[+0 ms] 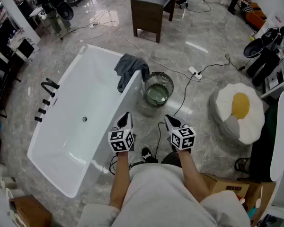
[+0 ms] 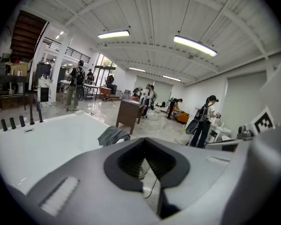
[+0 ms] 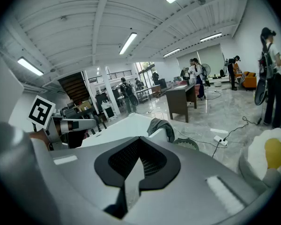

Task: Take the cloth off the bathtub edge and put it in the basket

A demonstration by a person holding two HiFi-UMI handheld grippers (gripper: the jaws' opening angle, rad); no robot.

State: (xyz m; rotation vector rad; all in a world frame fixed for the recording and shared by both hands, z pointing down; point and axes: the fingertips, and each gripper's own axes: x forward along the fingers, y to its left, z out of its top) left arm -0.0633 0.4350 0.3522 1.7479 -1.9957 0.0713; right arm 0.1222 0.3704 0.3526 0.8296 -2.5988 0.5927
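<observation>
A dark grey cloth [image 1: 130,69] hangs over the far right rim of the white bathtub [image 1: 71,141]; it also shows in the left gripper view as the cloth [image 2: 113,136] and in the right gripper view as the cloth [image 3: 161,126]. A round wire basket [image 1: 158,88] stands on the floor just right of the cloth, and its rim, the basket [image 3: 188,144], peeks past the right gripper's body. My left gripper [image 1: 125,120] and right gripper [image 1: 171,122] are held close to the body, short of the cloth, both shut with nothing in them.
A dark wooden table [image 1: 153,9] stands beyond the tub. A white power strip [image 1: 195,73] and black cables trail over the marble floor near the basket. An egg-shaped cushion [image 1: 239,112] lies at the right. Black tap fittings [image 1: 46,98] line the tub's left rim.
</observation>
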